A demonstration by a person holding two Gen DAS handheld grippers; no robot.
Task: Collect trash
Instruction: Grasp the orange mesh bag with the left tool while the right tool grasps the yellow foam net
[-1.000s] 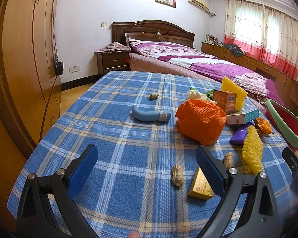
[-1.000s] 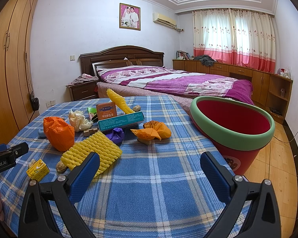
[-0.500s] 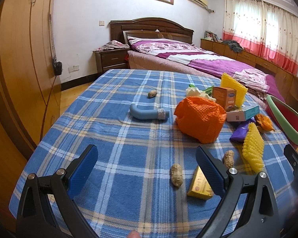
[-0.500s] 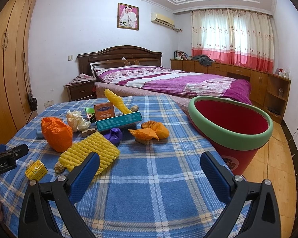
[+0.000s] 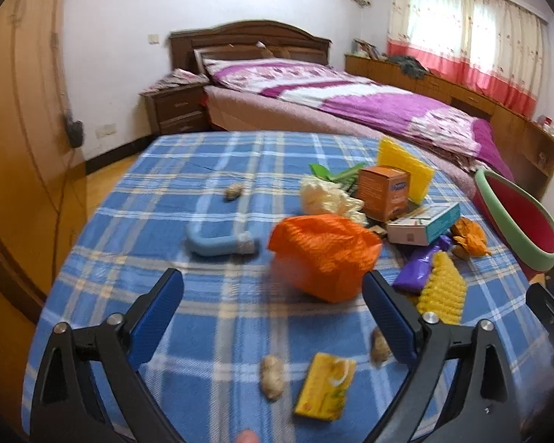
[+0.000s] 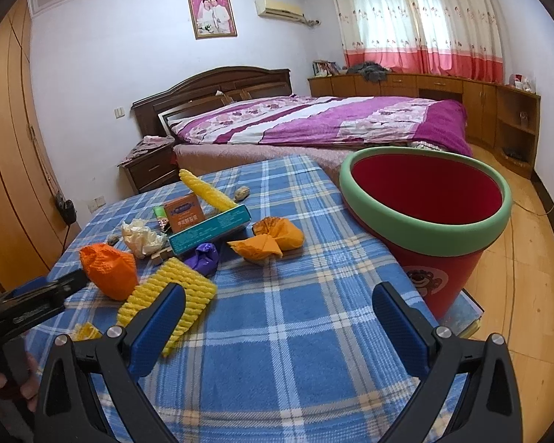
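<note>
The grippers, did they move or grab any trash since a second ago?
Left gripper moved in toward the orange mesh bag, its jaws closing slightly, empty. Right gripper tilted, open. Nothing grabbed; the trash and the red bin stayed put.

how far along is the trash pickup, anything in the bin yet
Nothing looks done: what shows of the inside of the red bin is bare, though its bottom is hidden. In hand: nothing. The left gripper is closing slightly with nothing between its pads; the right gripper is open and empty. Left: all of it, including the orange net, yellow foam, teal box and peanuts.
</note>
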